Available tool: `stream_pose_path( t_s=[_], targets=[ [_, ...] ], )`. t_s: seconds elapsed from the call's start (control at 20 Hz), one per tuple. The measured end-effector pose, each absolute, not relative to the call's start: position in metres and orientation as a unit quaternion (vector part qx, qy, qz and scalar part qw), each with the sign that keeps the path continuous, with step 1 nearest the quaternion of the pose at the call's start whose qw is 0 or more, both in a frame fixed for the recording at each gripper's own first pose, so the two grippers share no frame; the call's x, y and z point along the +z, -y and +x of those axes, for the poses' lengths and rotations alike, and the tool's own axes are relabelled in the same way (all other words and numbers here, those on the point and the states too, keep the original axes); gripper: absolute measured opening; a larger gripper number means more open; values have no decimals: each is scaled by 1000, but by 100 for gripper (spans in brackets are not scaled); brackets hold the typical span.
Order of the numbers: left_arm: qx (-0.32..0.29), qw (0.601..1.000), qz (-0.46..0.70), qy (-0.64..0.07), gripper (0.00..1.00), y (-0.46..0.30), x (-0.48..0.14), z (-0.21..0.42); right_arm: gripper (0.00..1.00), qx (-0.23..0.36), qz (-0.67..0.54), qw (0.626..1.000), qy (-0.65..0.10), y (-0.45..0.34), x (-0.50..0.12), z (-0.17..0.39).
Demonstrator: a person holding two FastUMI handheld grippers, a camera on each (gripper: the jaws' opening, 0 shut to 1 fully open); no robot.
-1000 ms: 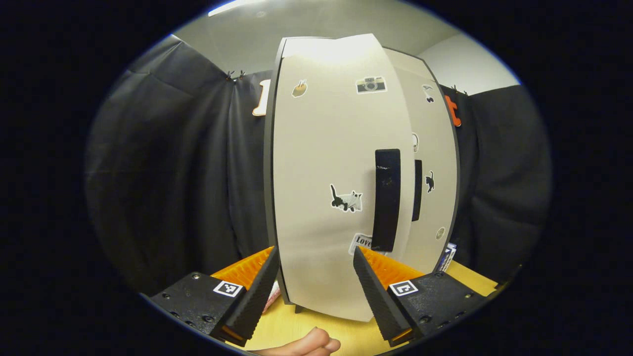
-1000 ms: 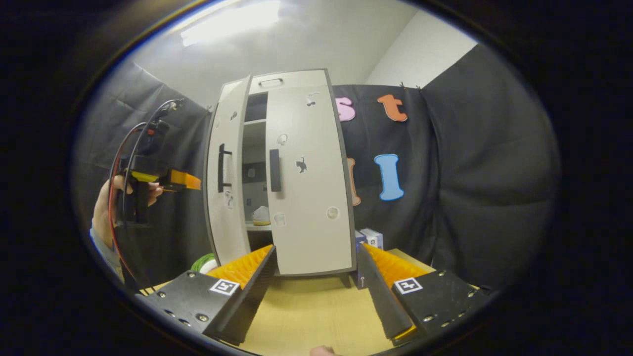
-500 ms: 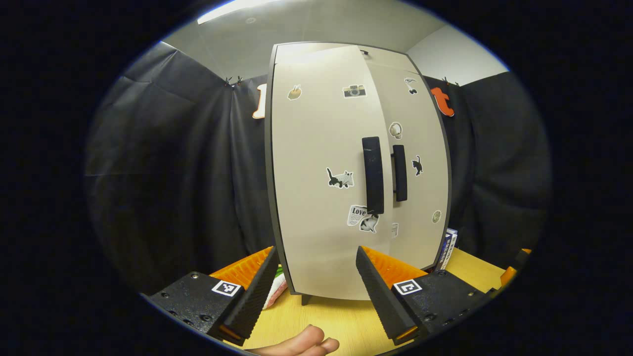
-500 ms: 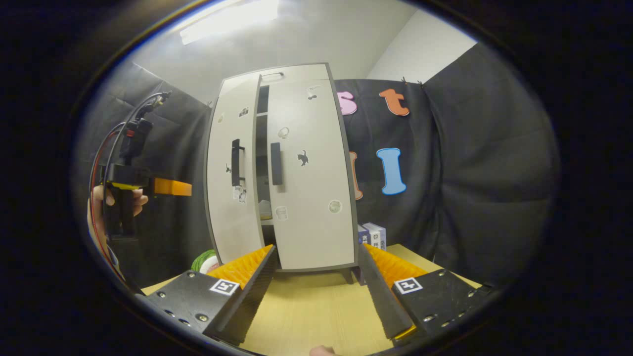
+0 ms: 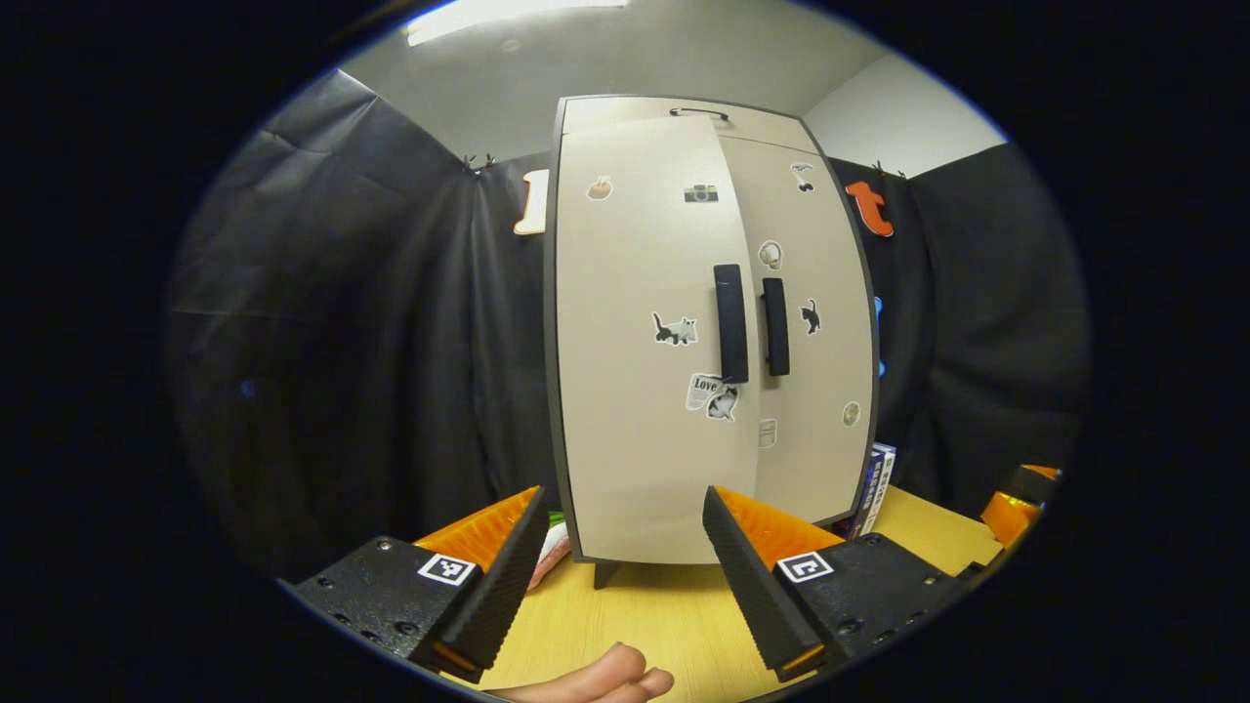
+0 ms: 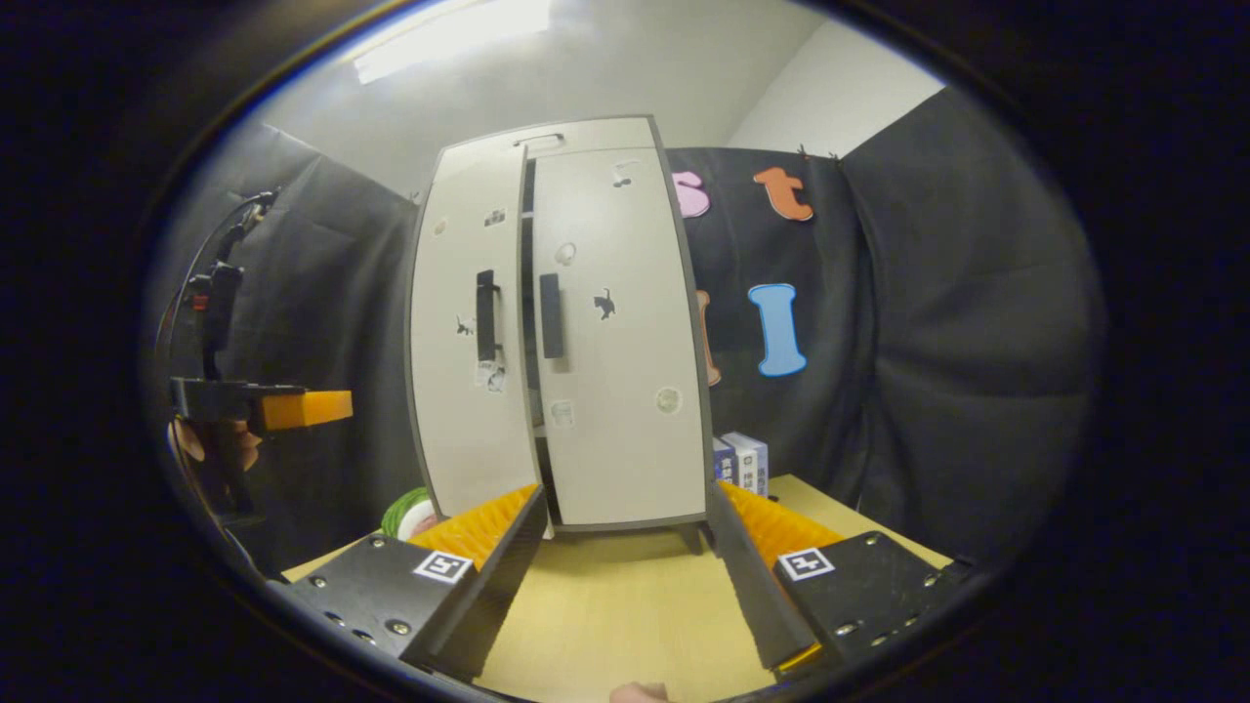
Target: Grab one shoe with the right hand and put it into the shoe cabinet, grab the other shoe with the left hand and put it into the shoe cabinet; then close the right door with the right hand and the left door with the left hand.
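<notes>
Pale grey, the shoe cabinet [image 5: 703,322] stands on the tabletop [image 6: 615,605] straight ahead of your spread, empty left tongs [image 5: 620,571], its left door [image 6: 474,332] ajar by a narrow upright gap; the right tongs [image 6: 625,576], also spread and empty, hang back.

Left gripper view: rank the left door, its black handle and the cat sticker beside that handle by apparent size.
1. left door
2. black handle
3. cat sticker
All sit on the same door face, so nearness hardly skews this.
</notes>
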State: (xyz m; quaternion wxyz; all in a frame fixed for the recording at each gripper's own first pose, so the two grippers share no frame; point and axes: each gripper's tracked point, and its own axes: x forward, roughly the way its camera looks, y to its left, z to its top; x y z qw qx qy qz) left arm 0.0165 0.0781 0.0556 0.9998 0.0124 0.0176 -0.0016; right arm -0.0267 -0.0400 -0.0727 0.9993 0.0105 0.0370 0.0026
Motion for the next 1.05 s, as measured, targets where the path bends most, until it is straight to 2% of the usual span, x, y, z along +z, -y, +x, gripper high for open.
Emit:
stream_pose_path(
  t_s=[0.2,1.05],
  targets=[
    [-32,999,-5,-5,96,-63,52,-3,98,7,4,1000,-25,35,-61,-33],
    [-33,999,3,22,96,-53,55,-35,99,2,44,999,14,56,-26,-51]
  ],
)
